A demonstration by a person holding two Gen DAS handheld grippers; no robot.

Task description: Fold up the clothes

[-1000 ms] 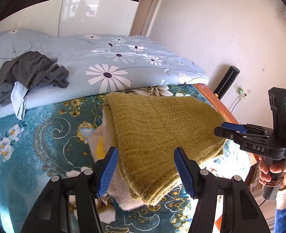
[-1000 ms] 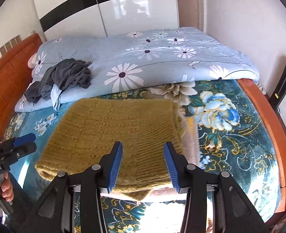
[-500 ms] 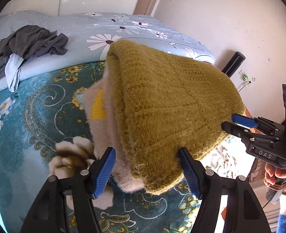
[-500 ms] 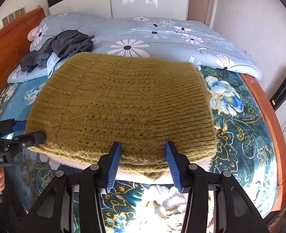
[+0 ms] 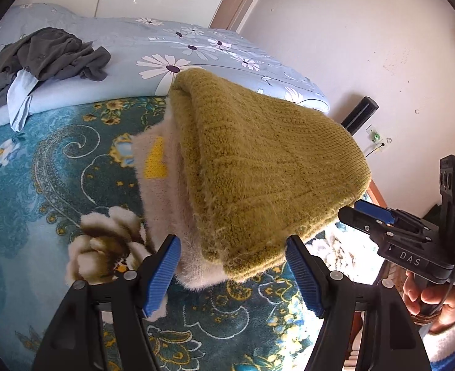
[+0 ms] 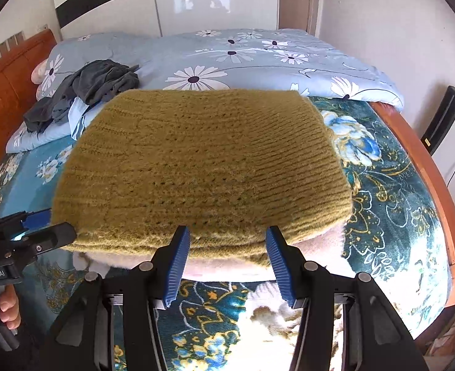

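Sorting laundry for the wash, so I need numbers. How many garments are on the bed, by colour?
Mustard yellow: 1, the folded sweater
Cream: 1, the fluffy garment under it
Dark grey: 1 crumpled heap; separate pieces cannot be told
Pale blue: 1, the shirt under the heap
Total: 4

Daisy-print quilt (image 6: 258, 58) across the bed; teal floral blanket (image 5: 41, 191); perhaps a wardrobe (image 6: 215, 3).

A wooden-framed bed (image 6: 419, 154) with a teal floral blanket (image 6: 397, 191) stands against plain white walls (image 5: 366, 46).
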